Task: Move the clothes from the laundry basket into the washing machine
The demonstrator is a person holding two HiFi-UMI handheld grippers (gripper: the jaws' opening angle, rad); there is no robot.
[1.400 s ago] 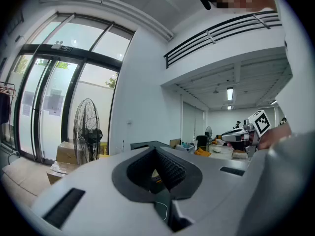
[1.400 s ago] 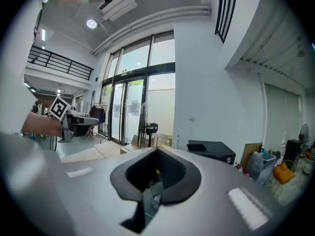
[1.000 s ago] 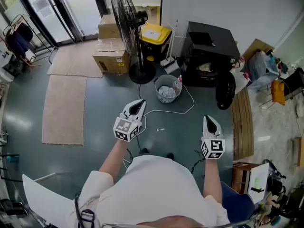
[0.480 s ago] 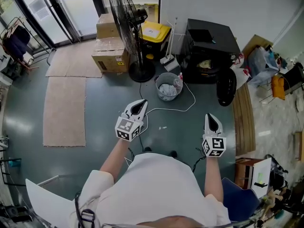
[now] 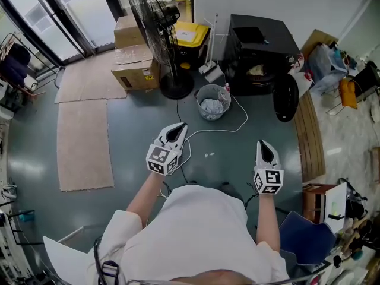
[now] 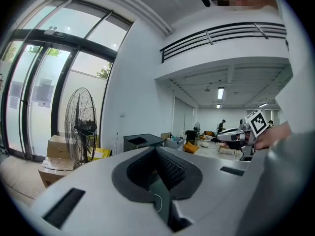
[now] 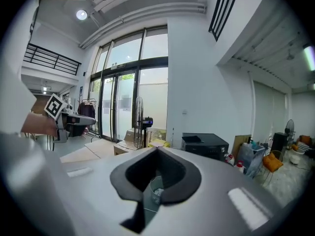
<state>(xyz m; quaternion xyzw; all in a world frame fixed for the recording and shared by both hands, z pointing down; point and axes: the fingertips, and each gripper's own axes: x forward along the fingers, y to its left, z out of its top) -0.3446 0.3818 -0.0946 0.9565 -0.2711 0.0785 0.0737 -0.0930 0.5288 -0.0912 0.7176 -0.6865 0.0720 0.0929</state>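
A grey round laundry basket point(image 5: 212, 101) with pale clothes in it stands on the floor beside the black washing machine point(image 5: 261, 46), whose round door point(image 5: 285, 97) hangs open. My left gripper point(image 5: 177, 130) and right gripper point(image 5: 265, 146) hover over the floor, well short of the basket, both shut and holding nothing. In the right gripper view the basket point(image 7: 156, 188) shows just past the closed jaws and the machine point(image 7: 204, 145) lies right of it. The left gripper view shows the machine point(image 6: 142, 141) far ahead.
A tall standing fan point(image 5: 155, 28) and cardboard boxes point(image 5: 133, 64) stand left of the basket, with a yellow bin point(image 5: 193, 37) behind. A white cable point(image 5: 219, 129) trails across the floor. Rugs point(image 5: 83, 135) lie at the left, and a wooden bench point(image 5: 306, 141) at the right.
Both grippers have eased slightly forward and lower, still shut and empty. The head view has shifted, so the basket and machine sit a little higher in the picture.
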